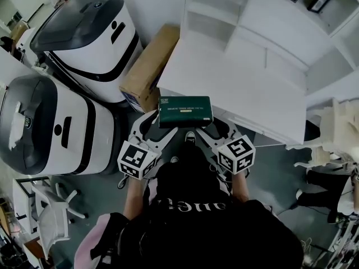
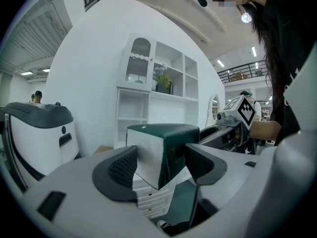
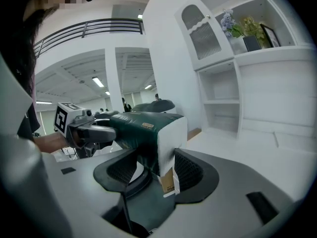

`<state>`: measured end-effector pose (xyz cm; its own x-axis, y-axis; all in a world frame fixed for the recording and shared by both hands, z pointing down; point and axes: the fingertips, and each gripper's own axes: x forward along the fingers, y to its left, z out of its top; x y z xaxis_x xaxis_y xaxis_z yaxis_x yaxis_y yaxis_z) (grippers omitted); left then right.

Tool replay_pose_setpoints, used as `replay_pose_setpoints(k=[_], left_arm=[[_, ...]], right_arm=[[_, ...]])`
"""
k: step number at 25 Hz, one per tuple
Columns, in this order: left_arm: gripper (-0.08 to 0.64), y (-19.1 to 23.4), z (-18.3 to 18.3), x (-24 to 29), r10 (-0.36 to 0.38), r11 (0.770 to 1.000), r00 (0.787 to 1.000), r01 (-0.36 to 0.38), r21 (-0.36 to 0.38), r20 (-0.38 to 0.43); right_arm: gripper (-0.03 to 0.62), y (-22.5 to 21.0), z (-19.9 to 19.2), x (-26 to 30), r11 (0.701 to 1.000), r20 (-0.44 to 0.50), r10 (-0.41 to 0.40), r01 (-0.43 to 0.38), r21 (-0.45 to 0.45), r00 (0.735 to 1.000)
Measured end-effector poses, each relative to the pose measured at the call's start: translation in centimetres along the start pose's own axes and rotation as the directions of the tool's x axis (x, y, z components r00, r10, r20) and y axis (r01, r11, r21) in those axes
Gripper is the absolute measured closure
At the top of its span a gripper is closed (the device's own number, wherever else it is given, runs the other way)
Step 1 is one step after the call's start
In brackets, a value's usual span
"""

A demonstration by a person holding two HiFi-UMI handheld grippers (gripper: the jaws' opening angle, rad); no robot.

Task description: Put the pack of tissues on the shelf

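A dark green pack of tissues (image 1: pixel 185 111) hangs gripped at each end, left gripper (image 1: pixel 150 125) and right gripper (image 1: pixel 216 129) fingers pressed onto it and hiding its ends, just short of the white shelf (image 1: pixel 208 11), cut off above.

I see glossy green plastic wrap on the tissue pack (image 1: pixel 185 111), matt ribbed dark fingers (image 2: pixel 121 171), and a smooth white-painted shelf (image 1: pixel 207 21).

No words can be read for certain. The pack of tissues (image 1: pixel 185 111) has a line of pale print on its green top, too small to make out. White letters on the person's black top (image 1: pixel 190 205) appear upside-down and unclear. The left marker cube (image 1: pixel 136 160) and right marker cube (image 1: pixel 236 154) show only black-and-white square patterns.
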<state>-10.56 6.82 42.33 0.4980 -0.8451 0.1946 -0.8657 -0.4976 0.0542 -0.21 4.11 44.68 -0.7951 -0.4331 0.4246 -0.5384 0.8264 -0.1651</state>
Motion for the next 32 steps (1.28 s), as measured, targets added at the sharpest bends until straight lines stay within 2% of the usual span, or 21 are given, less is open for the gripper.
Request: replay_pose_setpoints(k=[7, 11, 14, 19, 23, 32], left_arm=[[0.245, 3.3, -0.5, 1.5, 0.05, 0.999, 0.999, -0.05, -0.013, -0.011], [0.245, 6.1, -0.3, 3.9, 0.074, 0.996, 0.997, -0.075, -0.039, -0.023], [0.246, 8.0, 0.0, 6.8, 0.064, 0.996, 0.997, -0.066, -0.054, -0.036], [0.247, 10.1, 1.0, 13.5, 0.036, 0.999, 0.997, -0.038, -0.027, -0.066], [0.249, 11.3, 1.2, 17.9, 0.011, 0.999, 0.996, -0.015, -0.038, -0.094], [0.249, 12.8, 0.6, 23.5, -0.016, 1.0, 0.986, 0.016, 0.0, -0.168]], right_arm=[[0.327, -1.7, 0.9, 3.7, 0.999, 0.003, 0.05, -0.05, -0.007, 0.999], [0.328, -4.1, 2.3, 6.4, 0.997, -0.002, 0.077, -0.077, -0.004, 0.997], [0.328, -6.9, 3.3, 8.0, 0.997, -0.008, 0.078, -0.078, -0.005, 0.997], [0.328, -13.3, 4.9, 9.9, 0.999, -0.014, 0.049, -0.049, -0.011, 0.999], [0.328, -17.5, 5.4, 10.8, 0.999, -0.011, 0.043, -0.042, 0.011, 0.999], [0.331, -22.7, 5.0, 12.8, 0.999, -0.03, 0.02, -0.019, 0.036, 0.999]])
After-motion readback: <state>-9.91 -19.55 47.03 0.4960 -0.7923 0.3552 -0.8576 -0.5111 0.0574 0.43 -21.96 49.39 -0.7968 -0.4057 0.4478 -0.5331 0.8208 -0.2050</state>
